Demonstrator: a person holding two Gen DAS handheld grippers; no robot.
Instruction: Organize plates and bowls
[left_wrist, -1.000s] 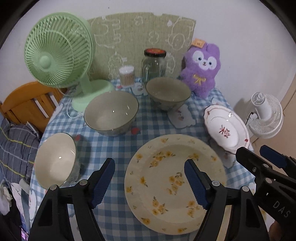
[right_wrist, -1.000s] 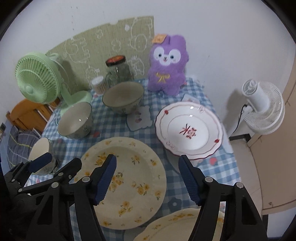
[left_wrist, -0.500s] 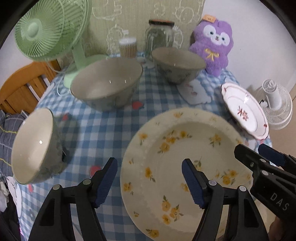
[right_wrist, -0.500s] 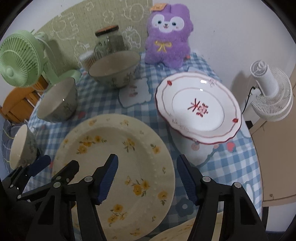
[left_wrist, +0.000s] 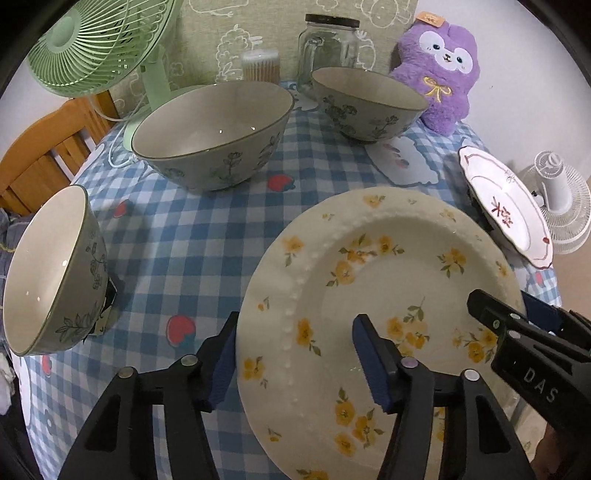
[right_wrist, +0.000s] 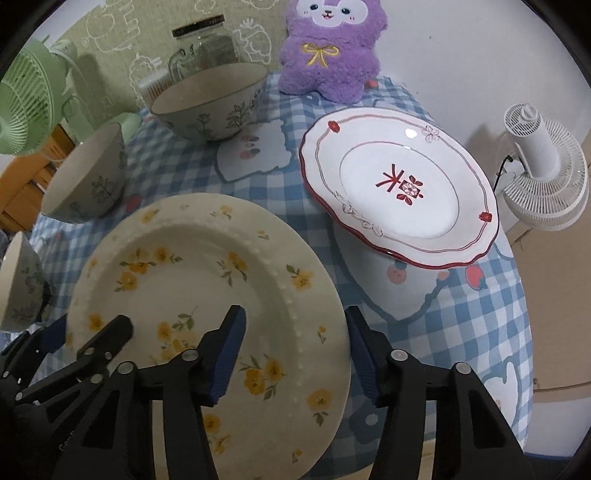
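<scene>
Two grippers down at the near edge of the tabletop (left_wrist: 207, 236), both spread wide, nothing pinched. Straddling the yellow plate (left_wrist: 380, 314) from opposite sides: left gripper (left_wrist: 295, 358) with the plate's left rim running between its fingers, outer pad just off the rim, inner pad over the well. Right gripper (right_wrist: 293, 354) same deal on the right rim, one pad over the flowers, one just outside the edge. Plate lying flat, round, so no long axis to worry about, just rim direction. Neither arm really nearer, both right on it. Can't tell if any pad is actually touching china.

Red plate (right_wrist: 399, 192) further right and farther back, nearer the right gripper, looks slightly tilted or raised off the cloth. Three bowls (left_wrist: 214, 133) off left and far, nearer the left gripper. Probably a two-sided rim pinch on the yellow plate coming up, then stacking with the red one.
</scene>
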